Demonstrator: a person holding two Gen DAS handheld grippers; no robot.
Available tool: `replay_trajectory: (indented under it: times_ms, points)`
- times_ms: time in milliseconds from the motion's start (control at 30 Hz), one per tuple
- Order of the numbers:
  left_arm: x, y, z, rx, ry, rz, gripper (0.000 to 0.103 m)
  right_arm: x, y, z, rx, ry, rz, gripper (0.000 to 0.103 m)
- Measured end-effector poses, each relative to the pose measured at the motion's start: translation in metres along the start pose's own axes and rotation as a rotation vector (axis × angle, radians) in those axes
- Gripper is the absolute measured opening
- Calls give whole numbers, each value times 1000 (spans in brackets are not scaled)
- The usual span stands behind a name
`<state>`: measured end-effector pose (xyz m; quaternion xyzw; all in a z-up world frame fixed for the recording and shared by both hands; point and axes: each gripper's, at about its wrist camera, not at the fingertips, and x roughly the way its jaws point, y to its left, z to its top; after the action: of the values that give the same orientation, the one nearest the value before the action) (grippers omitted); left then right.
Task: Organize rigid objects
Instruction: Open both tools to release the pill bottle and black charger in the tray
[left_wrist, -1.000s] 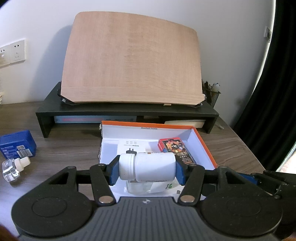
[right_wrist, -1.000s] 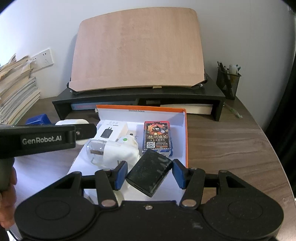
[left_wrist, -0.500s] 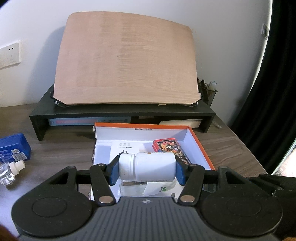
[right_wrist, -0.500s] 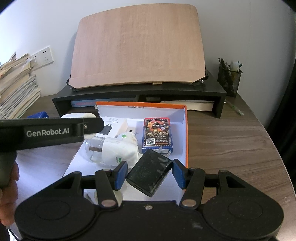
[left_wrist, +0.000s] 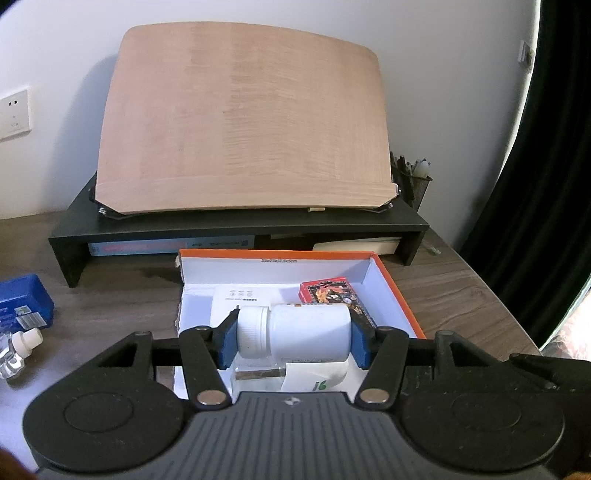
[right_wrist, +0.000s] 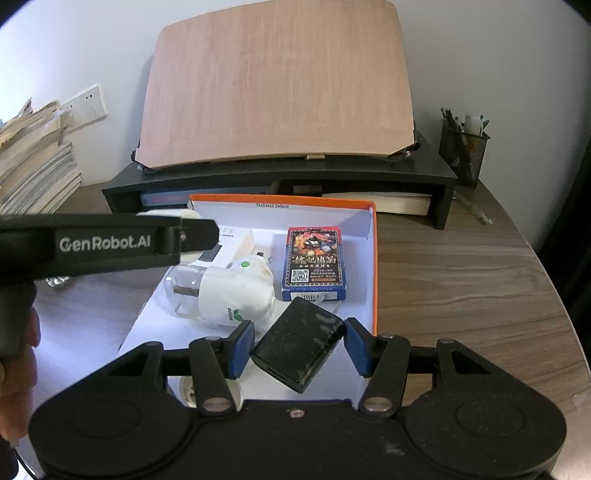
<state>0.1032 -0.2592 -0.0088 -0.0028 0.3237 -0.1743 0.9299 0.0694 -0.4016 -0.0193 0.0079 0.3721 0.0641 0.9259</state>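
My left gripper (left_wrist: 293, 338) is clamped end to end on a white plastic pill bottle with a ribbed screw cap (left_wrist: 295, 335), held sideways above the near part of the orange-edged white cardboard box (right_wrist: 373, 258). My right gripper (right_wrist: 299, 350) brackets a small black rectangular block (right_wrist: 297, 349) lying askew in the box's near right corner; the right pad (right_wrist: 356, 347) looks to touch its corner, while a sliver of gap shows at the left one, so I cannot tell whether I am gripping it or have let go.

The risks, as I judge them: the bottle is round and smooth, so if I release it lying down it may roll against the white air-freshener plug with its clear glass vial (right_wrist: 221, 291) beneath it. My two tools are also close together over the box and could knock one another.

Counted in the box: one plug, one blue-and-red card pack (right_wrist: 314, 264) at the far right, one flat white charger carton (left_wrist: 236, 301) at the far left, one black block. Outside, far left on the wooden desk: one blue box (left_wrist: 22, 304) and one clear vial with a white cap (left_wrist: 18, 350).
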Motion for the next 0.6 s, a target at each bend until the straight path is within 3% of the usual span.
replay_trajectory:
  times_ms: [600]
  points:
    - [25,-35,4,86,48,-88,58,-25,-25,-9,37,-50,-54,73]
